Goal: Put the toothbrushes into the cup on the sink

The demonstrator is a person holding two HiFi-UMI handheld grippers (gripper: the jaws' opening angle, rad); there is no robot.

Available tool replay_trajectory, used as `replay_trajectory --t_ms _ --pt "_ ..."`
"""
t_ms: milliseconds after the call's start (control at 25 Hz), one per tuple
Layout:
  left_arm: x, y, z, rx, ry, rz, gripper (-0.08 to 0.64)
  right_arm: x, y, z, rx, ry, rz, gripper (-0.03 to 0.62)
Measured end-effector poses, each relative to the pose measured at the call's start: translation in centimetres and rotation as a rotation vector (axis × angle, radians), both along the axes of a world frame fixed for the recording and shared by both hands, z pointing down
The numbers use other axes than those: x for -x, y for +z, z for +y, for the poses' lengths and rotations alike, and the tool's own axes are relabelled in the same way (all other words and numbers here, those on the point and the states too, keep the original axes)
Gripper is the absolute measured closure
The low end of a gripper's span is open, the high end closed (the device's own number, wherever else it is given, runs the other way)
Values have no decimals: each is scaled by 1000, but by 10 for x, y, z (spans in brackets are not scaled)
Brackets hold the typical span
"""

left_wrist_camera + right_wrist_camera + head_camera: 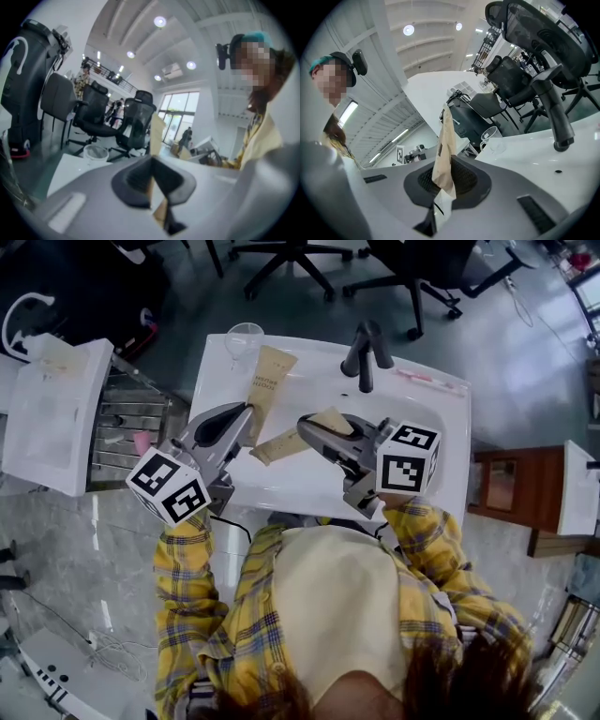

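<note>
The white sink (427,442) has a black faucet (366,352) at the back and a clear glass cup (244,337) on its back left corner. My left gripper (249,412) is shut on a tan paper toothbrush packet (270,376) that points toward the cup. My right gripper (306,426) is shut on a second tan packet (281,443) lying across the basin. In the left gripper view the packet (157,133) stands edge-on between the closed jaws (152,180). The right gripper view shows its packet (445,140) clamped upright (443,180), with the cup (492,136) and faucet (555,110) beyond.
A pink toothbrush (420,378) lies on the sink's back right edge. A white cabinet top (52,413) and a metal rack (127,418) stand to the left, a brown stand (506,488) to the right. Office chairs (291,259) stand behind the sink.
</note>
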State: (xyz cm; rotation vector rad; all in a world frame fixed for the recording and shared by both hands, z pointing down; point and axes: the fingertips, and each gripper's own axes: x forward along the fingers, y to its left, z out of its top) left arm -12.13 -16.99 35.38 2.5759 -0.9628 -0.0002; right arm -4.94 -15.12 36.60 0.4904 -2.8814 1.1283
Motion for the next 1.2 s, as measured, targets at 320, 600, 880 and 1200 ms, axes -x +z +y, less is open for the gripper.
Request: replay_trajectory --t_ms 320,600,880,1200 --pt "15 -19 -40 -58 -68 68 555 -11 4 -3 5 52 23 569" --pt "27 -31 -74 -98 -101 88 555 -23 9 -8 7 104 41 569" --pt "39 -39 -106 -150 -151 113 555 -23 12 -10 19 140 54 569" --pt "52 -37 -137 -185 -204 161 554 -24 16 -9 26 168 66 569"
